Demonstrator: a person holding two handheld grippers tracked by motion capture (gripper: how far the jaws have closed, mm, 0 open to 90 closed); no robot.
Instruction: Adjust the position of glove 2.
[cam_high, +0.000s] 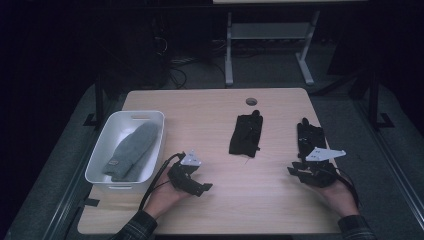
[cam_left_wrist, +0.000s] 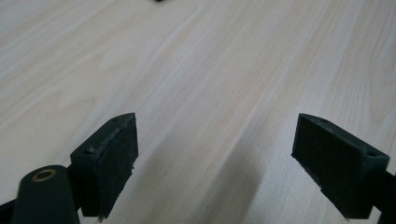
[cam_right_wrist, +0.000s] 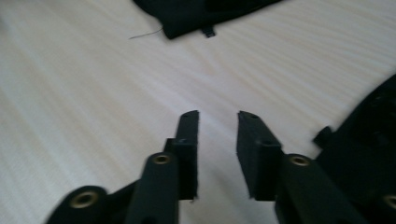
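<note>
High view first: a pale wood-grain tabletop (cam_high: 210, 135) sits in a dim room, with a round cable hole (cam_high: 251, 101) near its far edge and dark grey carpet (cam_high: 345, 125) all around it. Beyond the tabletop stand the white legs of another desk (cam_high: 229, 55), with cables trailing on the floor beside them.

On the left side rests a white bin (cam_high: 102, 150), and a grey mitten (cam_high: 132, 150) lies inside it, lengthwise. Near the middle of the tabletop lies one black glove (cam_high: 246, 135), flat, well apart from the bin. A second black glove (cam_high: 310, 137) lies toward the right edge.

The right gripper (cam_high: 295, 170) sits low, just in front of that second glove, in a hand coming in from the bottom right. In the right gripper view its fingers (cam_right_wrist: 187, 140) stand close together with a narrow gap left, bare wood showing between them and nothing clamped; the right-hand glove's dark fabric shows just beside them at the picture's right edge, and the middle glove's cuff lies farther off at the top.

The left gripper (cam_high: 200, 187) sits near the tabletop's front, between the bin and the middle glove, in a hand with a plaid sleeve (cam_high: 135, 227). In the left gripper view its fingers (cam_left_wrist: 112, 158) are spread wide, with plain wood grain between them and nothing held.
</note>
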